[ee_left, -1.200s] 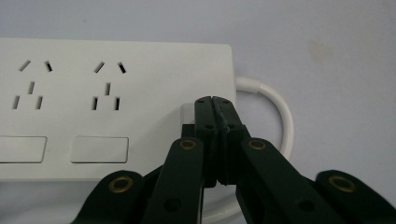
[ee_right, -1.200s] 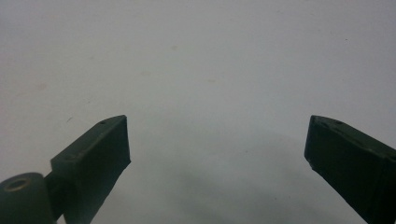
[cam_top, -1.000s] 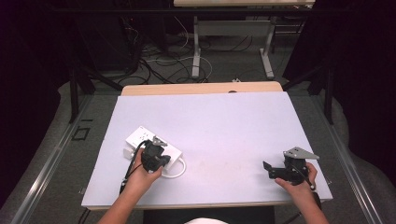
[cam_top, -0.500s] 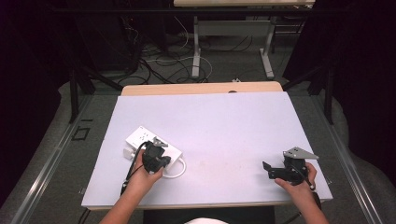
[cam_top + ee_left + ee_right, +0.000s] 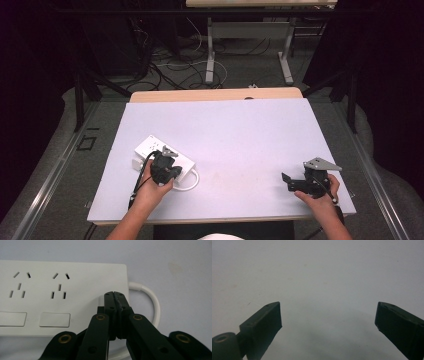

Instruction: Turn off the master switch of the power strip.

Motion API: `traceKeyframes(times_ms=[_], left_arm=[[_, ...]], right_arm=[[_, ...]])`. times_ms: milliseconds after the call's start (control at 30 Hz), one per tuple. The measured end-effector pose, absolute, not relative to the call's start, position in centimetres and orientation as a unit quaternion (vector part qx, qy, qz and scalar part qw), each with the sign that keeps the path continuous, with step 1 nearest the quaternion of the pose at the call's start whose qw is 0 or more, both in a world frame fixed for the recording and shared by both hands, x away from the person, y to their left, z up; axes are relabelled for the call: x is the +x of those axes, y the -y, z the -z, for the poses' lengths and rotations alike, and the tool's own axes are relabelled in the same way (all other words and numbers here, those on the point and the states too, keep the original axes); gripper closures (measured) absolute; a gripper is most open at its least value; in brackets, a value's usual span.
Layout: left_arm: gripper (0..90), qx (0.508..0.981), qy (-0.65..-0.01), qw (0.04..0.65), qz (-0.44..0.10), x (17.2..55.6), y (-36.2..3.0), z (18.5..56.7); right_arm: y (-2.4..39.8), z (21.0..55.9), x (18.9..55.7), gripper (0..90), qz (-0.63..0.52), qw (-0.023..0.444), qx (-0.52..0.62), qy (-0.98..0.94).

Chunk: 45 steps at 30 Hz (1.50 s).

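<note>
Spanning most of the high view, the white table (image 5: 240, 145) carries a white power strip (image 5: 62, 285) near its left edge, toward the near corner; its cord (image 5: 153, 302) loops beside it; the left gripper (image 5: 115, 295), jaws pressed together, rests its tips on the strip's end, seemingly pressing a switch; next probably lifting clear; the right gripper (image 5: 328, 317), jaws wide apart, holds nothing near the near right corner.

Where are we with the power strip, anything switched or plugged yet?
Done: nothing I can confirm; the power strip has empty sockets. In hand: the left gripper, jaws shut, tips over the strip's cable end by a switch. Left: the right gripper is open over bare table.
</note>
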<state>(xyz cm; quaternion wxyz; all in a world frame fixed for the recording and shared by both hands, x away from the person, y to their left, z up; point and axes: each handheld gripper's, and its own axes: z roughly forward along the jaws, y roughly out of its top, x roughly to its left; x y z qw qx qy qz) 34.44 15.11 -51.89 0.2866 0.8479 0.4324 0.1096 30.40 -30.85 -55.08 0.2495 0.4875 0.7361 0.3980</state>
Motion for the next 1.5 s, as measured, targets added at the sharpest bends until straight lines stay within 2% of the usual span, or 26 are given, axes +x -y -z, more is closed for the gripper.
traceKeyframes(times_ms=[1067,1267,1333,1367,1500], left_arm=[[89.9,0.841,-0.432,0.304,-0.117,34.49,-15.47,51.58],[84.4,0.835,-0.438,0.314,-0.117,34.5,-15.7,51.5],[81.2,0.834,-0.439,0.314,-0.115,34.48,-15.77,51.41],[75.9,0.834,-0.435,0.318,-0.119,34.51,-15.83,51.38],[70.3,0.829,-0.439,0.323,-0.122,34.48,-15.98,51.18]], right_arm=[[30.81,55.11,30.43,6.5,-0.397,0.252,0.49,-0.735],[30.82,55.09,30.42,6.5,-0.397,0.252,0.489,-0.734],[30.84,55.09,30.43,6.5,-0.397,0.253,0.489,-0.734],[30.86,55.08,30.43,6.5,-0.397,0.253,0.489,-0.734],[30.89,55.08,30.44,6.6,-0.397,0.254,0.488,-0.734]])
